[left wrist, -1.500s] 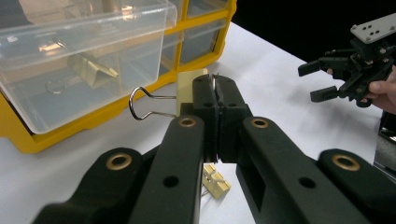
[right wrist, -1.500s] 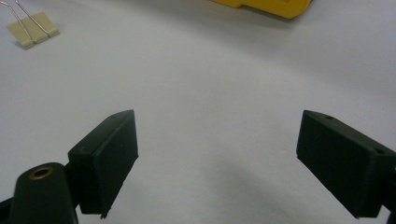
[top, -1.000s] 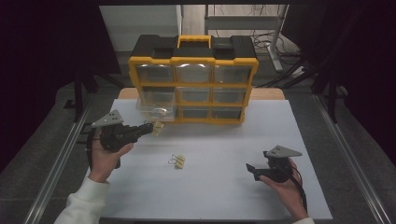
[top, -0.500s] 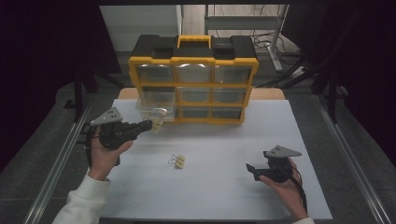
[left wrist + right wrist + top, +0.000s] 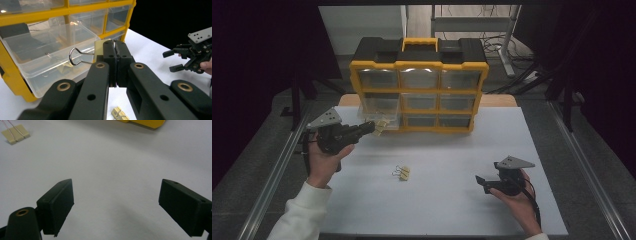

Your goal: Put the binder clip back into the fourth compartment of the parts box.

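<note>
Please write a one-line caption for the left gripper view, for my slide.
Left tongs shut on a binder clip, held over the pulled-out clear drawer of the yellow organizer.

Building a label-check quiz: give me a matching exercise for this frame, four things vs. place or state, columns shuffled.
Things:
1. left tongs
2. right tongs
3. loose binder clip
4. clear drawer

States:
A. pulled out of the yellow organizer
B. open, nothing between them
C. lying on the white table
D. shut on a binder clip held at the drawer

Pairs: 1-D, 2-B, 3-C, 4-A
</note>
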